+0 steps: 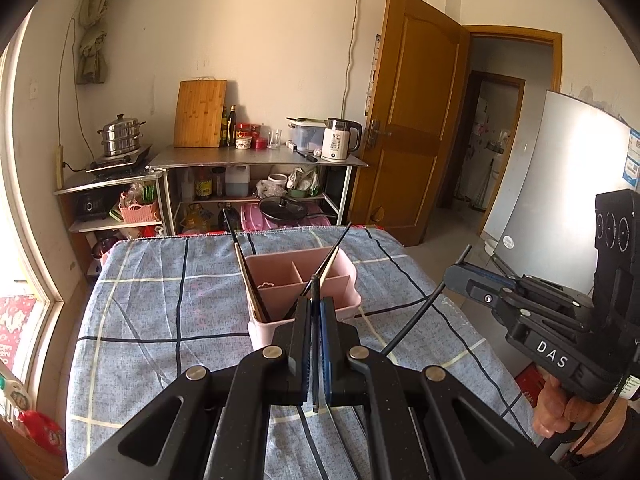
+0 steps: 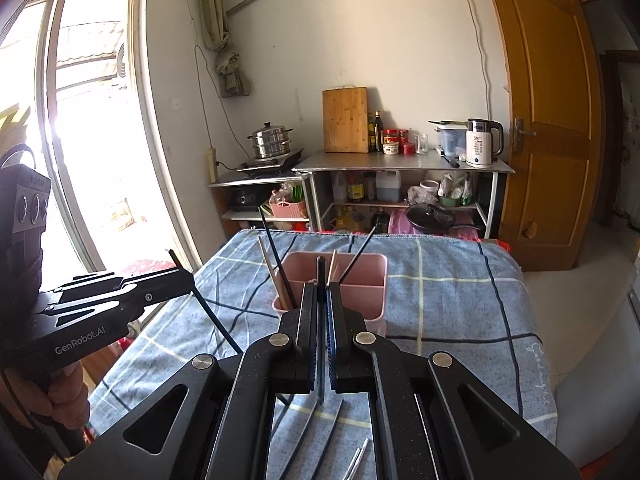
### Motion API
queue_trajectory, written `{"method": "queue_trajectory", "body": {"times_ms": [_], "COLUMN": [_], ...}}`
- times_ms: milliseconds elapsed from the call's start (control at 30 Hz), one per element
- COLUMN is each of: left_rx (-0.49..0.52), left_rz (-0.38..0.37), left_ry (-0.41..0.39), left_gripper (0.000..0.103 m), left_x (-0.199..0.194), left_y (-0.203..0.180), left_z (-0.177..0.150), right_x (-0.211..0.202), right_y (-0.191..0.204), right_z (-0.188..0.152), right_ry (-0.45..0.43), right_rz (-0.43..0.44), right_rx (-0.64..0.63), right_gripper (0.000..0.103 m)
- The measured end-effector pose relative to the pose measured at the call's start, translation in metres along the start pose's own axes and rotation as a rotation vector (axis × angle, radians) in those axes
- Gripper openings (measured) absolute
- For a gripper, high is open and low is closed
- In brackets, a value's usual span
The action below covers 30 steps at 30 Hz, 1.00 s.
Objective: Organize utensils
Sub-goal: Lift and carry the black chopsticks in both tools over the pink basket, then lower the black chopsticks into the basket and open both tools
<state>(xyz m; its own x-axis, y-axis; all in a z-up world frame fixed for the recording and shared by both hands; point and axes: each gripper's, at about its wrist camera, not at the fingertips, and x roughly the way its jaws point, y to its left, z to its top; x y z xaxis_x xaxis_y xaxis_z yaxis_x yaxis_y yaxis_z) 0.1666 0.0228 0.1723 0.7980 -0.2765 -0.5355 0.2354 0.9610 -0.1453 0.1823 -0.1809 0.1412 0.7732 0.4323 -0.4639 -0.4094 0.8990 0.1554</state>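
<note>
A pink divided utensil holder (image 1: pixel 340 268) (image 2: pixel 366 276) stands on the blue checked tablecloth and holds several chopsticks (image 1: pixel 244 268) (image 2: pixel 276 268) that lean out of it. My left gripper (image 1: pixel 316 304) is shut on a black chopstick (image 1: pixel 315 344), held just in front of the holder. My right gripper (image 2: pixel 322 290) is shut on another black chopstick (image 2: pixel 320 320), also just before the holder. Each gripper shows in the other's view, with its chopstick slanting down (image 1: pixel 424 304) (image 2: pixel 208 304). More dark chopsticks (image 2: pixel 300 424) lie on the cloth under the right gripper.
The table (image 1: pixel 160 320) has its far edge just behind the holder. Beyond stand metal shelves (image 1: pixel 256 160) with a kettle, cutting board and pots. A window is on the left, a wooden door (image 1: pixel 408 112) on the right.
</note>
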Motion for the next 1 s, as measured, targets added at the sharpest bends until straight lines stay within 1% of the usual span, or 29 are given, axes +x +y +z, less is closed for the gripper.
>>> {"method": "queue_trajectory", "body": {"times_ms": [267, 467, 733, 1000], "left_rx": [-0.009, -0.014, -0.044, -0.052], "left_rz": [-0.002, 0.016, 0.030, 0.037], "left_ry": [-0.054, -0.096, -0.112, -0.114], "left_gripper": [0.004, 0.004, 0.004, 0.004], "left_x": [-0.009, -0.011, 0.002, 0.018], "left_y": [0.007, 0.015, 0.027, 0.036], "left_z": [0.028, 0.052, 0.075, 0.092], "right_x": [0.004, 0.008, 0.020, 0.032], "right_y": [0.004, 0.004, 0.002, -0.004], "right_z": [0.023, 0.042, 0.061, 0.071], "right_ry": [-0.038, -0.074, -0.103, -0.100], "right_rz": [0.012, 0.021, 0.019, 0.017], "right_rx": [0.000, 0.010, 0.032, 0.044], "right_gripper": [0.004, 0.004, 0.004, 0.004]}}
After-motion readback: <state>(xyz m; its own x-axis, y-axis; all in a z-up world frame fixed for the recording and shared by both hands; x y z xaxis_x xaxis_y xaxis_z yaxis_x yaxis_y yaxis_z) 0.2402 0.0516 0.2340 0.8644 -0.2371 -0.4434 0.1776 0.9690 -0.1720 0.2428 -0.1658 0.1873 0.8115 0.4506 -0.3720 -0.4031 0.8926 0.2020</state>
